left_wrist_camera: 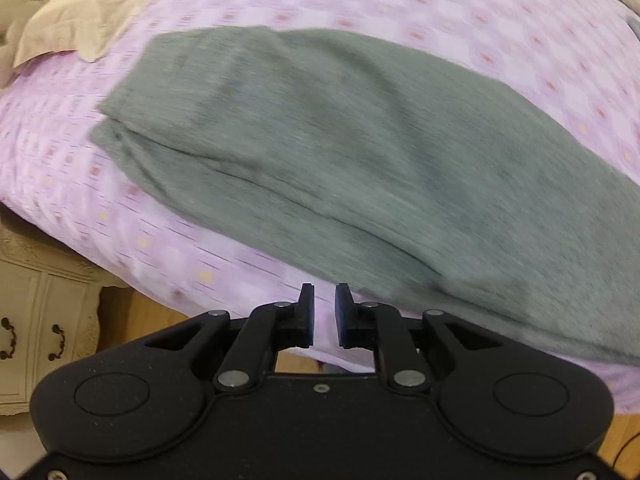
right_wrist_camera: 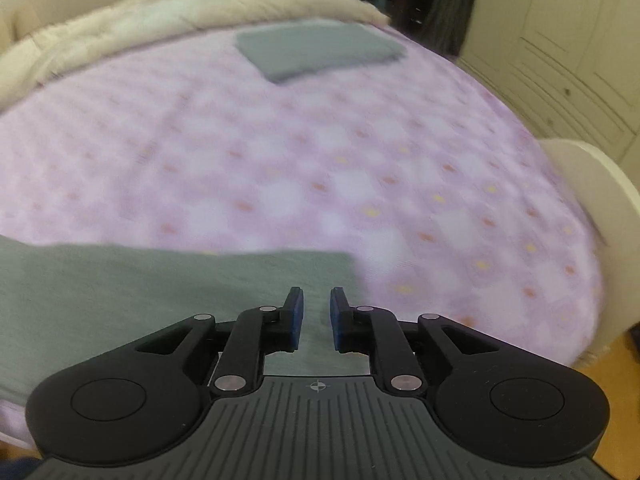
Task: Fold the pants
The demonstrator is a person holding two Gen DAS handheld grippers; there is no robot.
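In the left wrist view, a cream nightstand [left_wrist_camera: 44, 320] is standing at eight o'clock and a beige pillow [left_wrist_camera: 76, 20] is lying at ten o'clock. The grey-green pants [left_wrist_camera: 340, 152] are stretching flat across the lilac bedspread [left_wrist_camera: 440, 12] from nine toward four o'clock. The left gripper [left_wrist_camera: 324, 304] is hanging narrowly parted, holding nothing. The right gripper [right_wrist_camera: 316, 308] is likewise gaping slightly over the pants' end, empty; a folded grey cloth [right_wrist_camera: 316, 52] is sitting at twelve o'clock.

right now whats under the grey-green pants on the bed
The pants lie flat on the lilac patterned bedspread, which shows all around them. Whatever is directly beneath the cloth is covered.
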